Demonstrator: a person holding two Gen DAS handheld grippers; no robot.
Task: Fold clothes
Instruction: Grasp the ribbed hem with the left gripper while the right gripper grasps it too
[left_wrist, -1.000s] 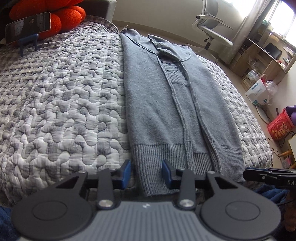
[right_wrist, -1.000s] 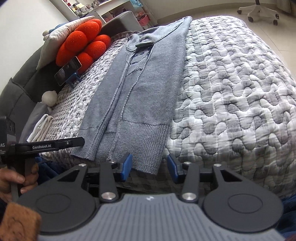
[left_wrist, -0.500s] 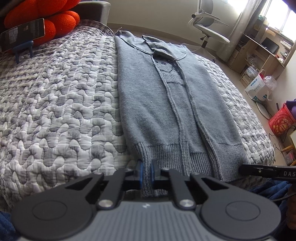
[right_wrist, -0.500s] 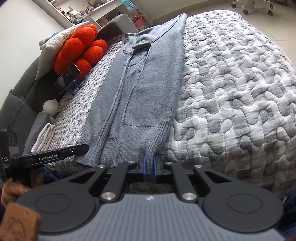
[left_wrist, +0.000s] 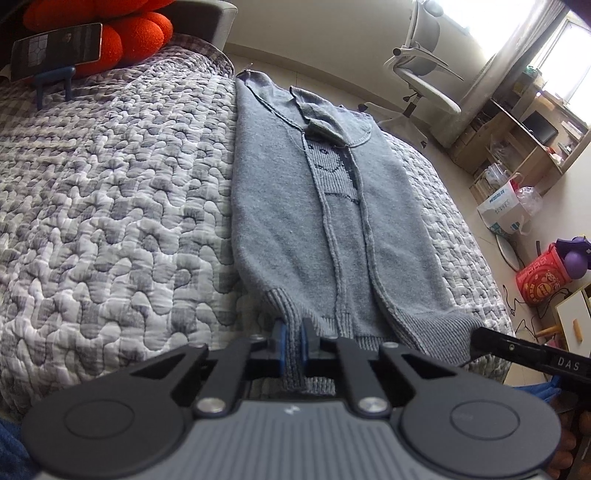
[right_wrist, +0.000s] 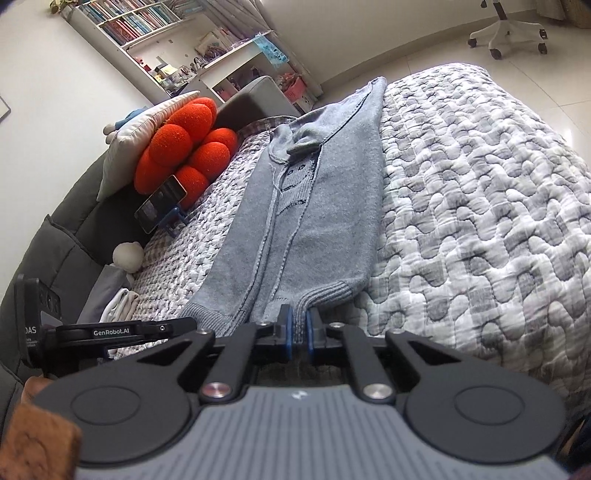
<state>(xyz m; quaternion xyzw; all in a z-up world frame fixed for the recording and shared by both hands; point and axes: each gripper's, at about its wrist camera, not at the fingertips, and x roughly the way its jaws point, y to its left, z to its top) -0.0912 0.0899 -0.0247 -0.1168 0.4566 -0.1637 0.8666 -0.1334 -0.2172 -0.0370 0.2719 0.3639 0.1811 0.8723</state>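
Bed: quilted grey-white cover (left_wrist: 110, 229), sweater laid lengthwise on it
Sweater: grey knit (left_wrist: 295, 221), sides folded in to the middle, collar at far end, ribbed hem at near edge of bed
Left gripper: (left_wrist: 291, 345) fingers closed tight on hem at its left corner, knit pinched between blue pads
Right gripper: (right_wrist: 298, 334) fingers closed tight on hem at its right corner, knit bunched between pads
Hem: both gripped corners pulled up slightly, ribbing puckered
Cushion: orange, lumpy (right_wrist: 181, 147), at head of bed
Phone: on blue stand (left_wrist: 55, 48), in front of cushion
Chair: white office chair (left_wrist: 424, 74) on floor beyond bed
Desk: wooden (left_wrist: 517, 140), right side by window
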